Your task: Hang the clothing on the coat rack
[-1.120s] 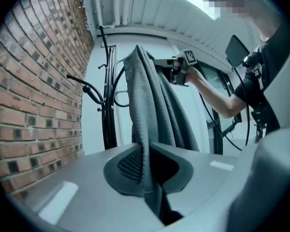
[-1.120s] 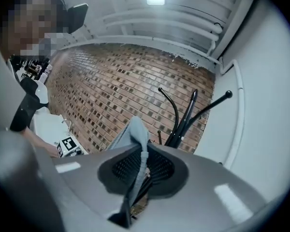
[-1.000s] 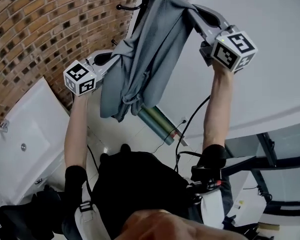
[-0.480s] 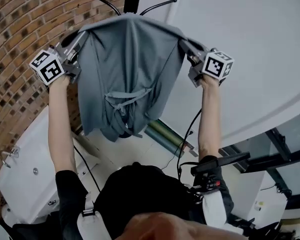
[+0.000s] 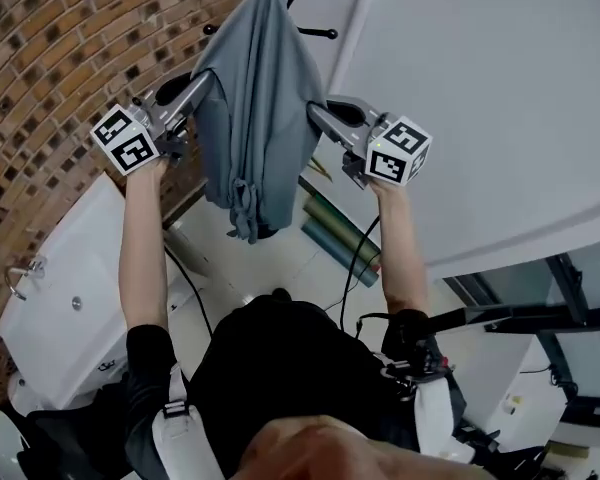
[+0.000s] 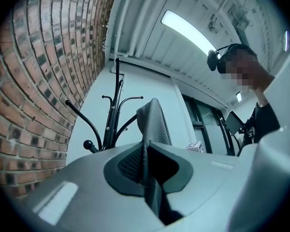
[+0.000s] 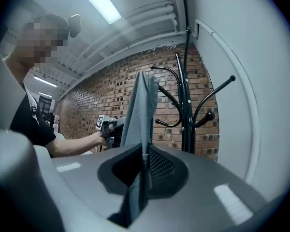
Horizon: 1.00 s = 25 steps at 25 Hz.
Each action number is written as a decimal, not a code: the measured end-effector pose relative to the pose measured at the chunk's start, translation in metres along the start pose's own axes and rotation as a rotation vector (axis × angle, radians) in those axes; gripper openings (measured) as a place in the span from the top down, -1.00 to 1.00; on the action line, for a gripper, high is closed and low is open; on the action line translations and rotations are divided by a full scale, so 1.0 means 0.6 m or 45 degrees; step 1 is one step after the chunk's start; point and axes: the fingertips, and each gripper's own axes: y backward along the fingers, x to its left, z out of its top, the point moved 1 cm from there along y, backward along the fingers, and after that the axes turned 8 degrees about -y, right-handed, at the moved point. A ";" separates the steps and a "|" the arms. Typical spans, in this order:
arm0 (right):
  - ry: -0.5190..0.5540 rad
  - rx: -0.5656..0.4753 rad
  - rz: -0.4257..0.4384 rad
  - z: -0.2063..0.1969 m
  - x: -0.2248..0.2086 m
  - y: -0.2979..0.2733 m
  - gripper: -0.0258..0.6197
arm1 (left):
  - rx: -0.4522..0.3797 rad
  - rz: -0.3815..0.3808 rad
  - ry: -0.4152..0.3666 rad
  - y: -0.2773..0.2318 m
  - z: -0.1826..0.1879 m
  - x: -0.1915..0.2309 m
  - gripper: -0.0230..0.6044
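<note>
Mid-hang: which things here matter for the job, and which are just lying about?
In the job: grey fabric garment, black metal coat rack, left gripper, right gripper, both shut on it.
Lying about: white basin, green rolls, black cable.

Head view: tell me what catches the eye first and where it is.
A grey garment hangs in long folds at top centre, pinched on either side by the left claw and the right claw, both shut on its fabric. Just above it rise the curved hooks of a black coat rack, with a brick wall to the left and a pale wall to the right.
</note>
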 end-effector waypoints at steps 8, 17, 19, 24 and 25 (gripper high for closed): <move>0.065 -0.171 -0.111 -0.006 -0.015 0.022 0.31 | -0.147 0.275 0.030 0.112 -0.030 0.000 0.63; -0.534 -0.245 -0.289 -0.276 -0.042 0.140 0.25 | -0.111 0.478 0.304 0.295 -0.217 -0.217 0.64; -0.661 -0.152 -0.268 -0.361 0.016 0.139 0.26 | -0.101 0.435 0.346 0.313 -0.234 -0.282 0.67; -0.773 0.018 -0.168 -0.465 0.188 0.111 0.30 | -0.147 0.348 0.321 0.370 -0.202 -0.365 0.67; -0.756 0.017 -0.166 -0.459 0.216 0.104 0.30 | -0.175 0.337 0.306 0.388 -0.186 -0.369 0.68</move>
